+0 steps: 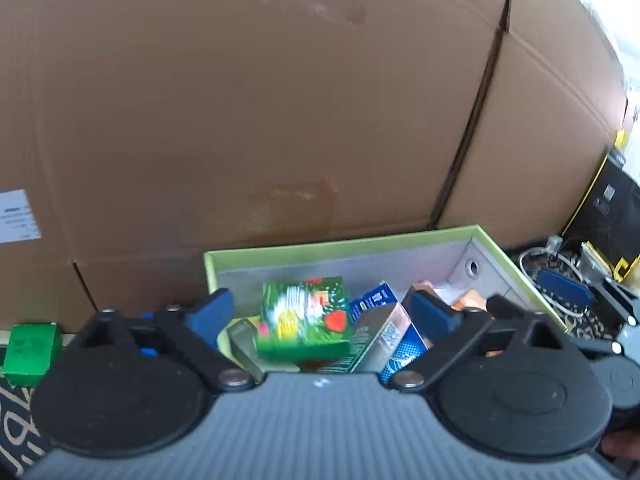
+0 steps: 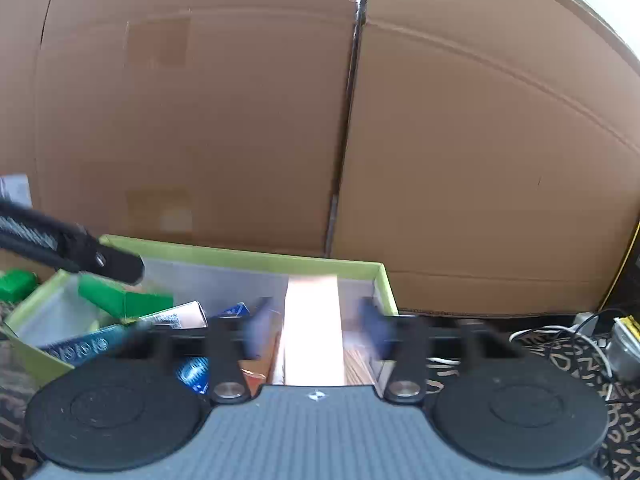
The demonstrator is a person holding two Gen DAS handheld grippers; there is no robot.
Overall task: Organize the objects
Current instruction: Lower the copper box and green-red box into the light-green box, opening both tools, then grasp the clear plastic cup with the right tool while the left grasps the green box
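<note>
Green-rimmed bin (image 1: 352, 242) holds small boxes, a green carton (image 1: 304, 320) uppermost. Left gripper (image 1: 324, 312) hangs over it, jaws wide and empty. Right gripper (image 2: 316, 326) straddles a pale box (image 2: 314, 320) without touching.

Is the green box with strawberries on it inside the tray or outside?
Inside. The green strawberry box sits tilted on top of other packets within the lime-edged tray.
</note>
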